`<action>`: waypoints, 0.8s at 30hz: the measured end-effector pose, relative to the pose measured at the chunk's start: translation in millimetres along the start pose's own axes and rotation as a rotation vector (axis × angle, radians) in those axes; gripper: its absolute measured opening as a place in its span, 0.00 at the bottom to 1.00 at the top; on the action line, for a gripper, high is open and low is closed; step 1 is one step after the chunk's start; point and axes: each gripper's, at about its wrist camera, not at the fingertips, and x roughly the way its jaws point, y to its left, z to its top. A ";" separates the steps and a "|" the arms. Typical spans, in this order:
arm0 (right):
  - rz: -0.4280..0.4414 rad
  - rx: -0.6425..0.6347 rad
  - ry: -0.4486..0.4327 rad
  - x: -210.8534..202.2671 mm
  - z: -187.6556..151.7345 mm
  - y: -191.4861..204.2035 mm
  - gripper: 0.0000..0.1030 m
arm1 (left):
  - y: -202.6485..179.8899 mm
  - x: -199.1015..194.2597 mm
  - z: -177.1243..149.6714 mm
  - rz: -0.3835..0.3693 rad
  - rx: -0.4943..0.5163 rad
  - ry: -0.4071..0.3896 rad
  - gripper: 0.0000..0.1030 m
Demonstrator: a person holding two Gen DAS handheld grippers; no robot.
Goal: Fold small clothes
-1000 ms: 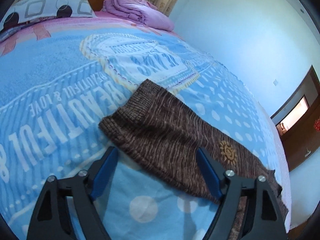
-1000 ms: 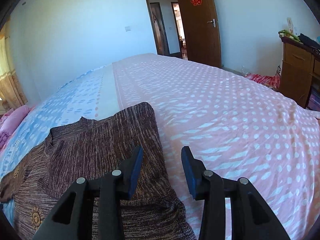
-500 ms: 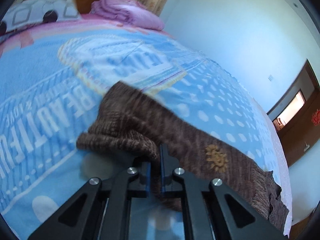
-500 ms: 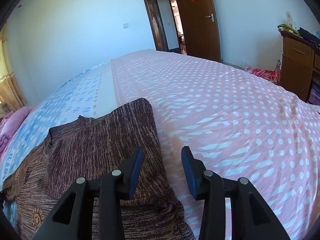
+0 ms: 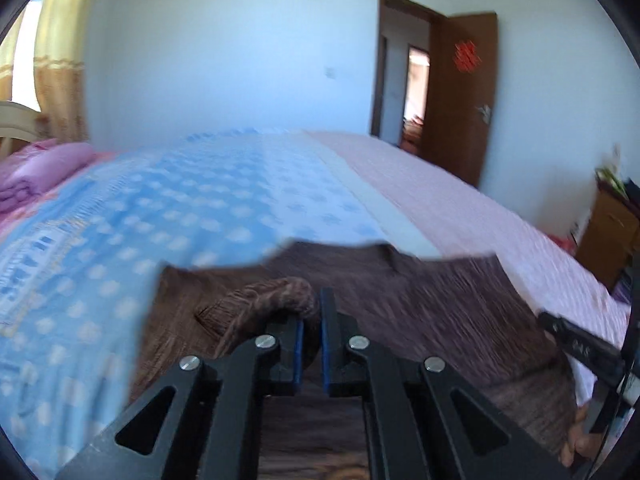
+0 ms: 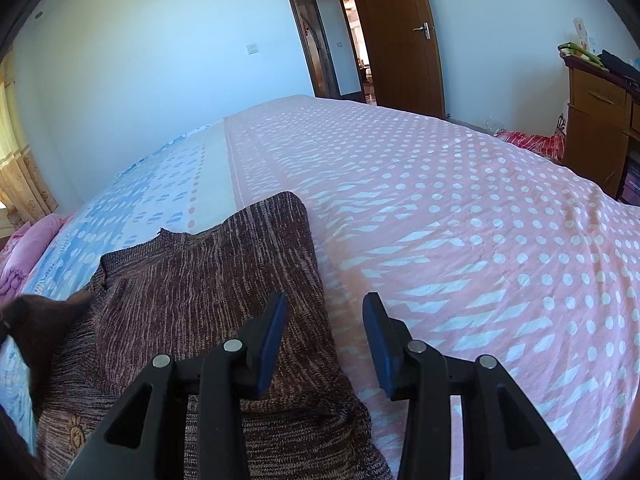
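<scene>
You see a brown marled knit sweater [image 6: 208, 284] with a small tan sun motif. Your bed sheet [image 6: 460, 208] runs pink with white dots, then blue with pale dots. The gripper pads [image 6: 272, 340] are blue, the door [image 6: 396, 36] brown.

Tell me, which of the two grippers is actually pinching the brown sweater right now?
The left gripper: its blue pads are shut on a bunched fold of the brown sweater. The right gripper hangs open over the sweater's edge, nothing between its fingers.

Both wrist views low over bed [image 6: 440, 208], probably sharing door [image 5: 464, 92]
</scene>
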 end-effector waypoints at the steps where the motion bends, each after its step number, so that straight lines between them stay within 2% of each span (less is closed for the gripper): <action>1: 0.002 0.002 0.000 -0.1 0.0 -0.5 0.40 | -7.3 11.2 -5.9 -0.013 -0.004 0.045 0.06; 3: 0.006 0.007 -0.001 -0.7 0.1 -1.4 0.40 | -10.8 25.7 -14.8 -0.034 -0.023 0.130 0.06; 4: 0.008 0.008 0.000 -0.6 0.2 -1.6 0.40 | -10.0 27.5 -14.9 -0.051 -0.044 0.148 0.07; 6: 0.006 0.006 0.008 1.0 0.6 -0.9 0.41 | -3.1 19.5 -14.9 -0.089 -0.098 0.132 0.08; 9: 0.005 0.007 -0.008 -2.5 0.5 -1.1 0.41 | 12.5 5.0 -18.9 -0.128 -0.160 0.143 0.27; 11: 0.010 0.008 -0.027 -6.8 0.2 -1.5 0.41 | 28.3 -6.7 -25.8 -0.144 -0.215 0.152 0.60; 13: 0.011 0.002 -0.046 -12.7 0.5 0.4 0.41 | 49.1 -25.7 -32.3 -0.131 -0.285 0.106 0.72; 15: 0.034 -0.006 -0.046 -20.5 3.4 10.0 0.41 | 68.0 -34.3 -41.2 -0.049 -0.313 0.057 0.72; 17: 0.151 -0.017 -0.002 -24.5 9.0 32.9 0.41 | 87.0 -43.3 -51.5 0.036 -0.353 0.020 0.72; 19: 0.282 -0.100 0.050 -26.5 14.5 74.9 0.41 | 106.9 -46.0 -62.6 0.010 -0.478 0.007 0.73; 21: 0.377 -0.200 0.081 -28.6 15.9 118.8 0.41 | 119.3 -42.7 -71.4 0.028 -0.576 0.023 0.73; 23: 0.487 -0.314 0.131 -25.9 13.1 171.8 0.46 | 130.0 -31.7 -79.3 0.026 -0.666 0.079 0.73; 24: 0.514 -0.367 0.145 -24.0 9.8 195.0 0.54 | 132.4 -32.5 -81.2 0.011 -0.695 0.061 0.73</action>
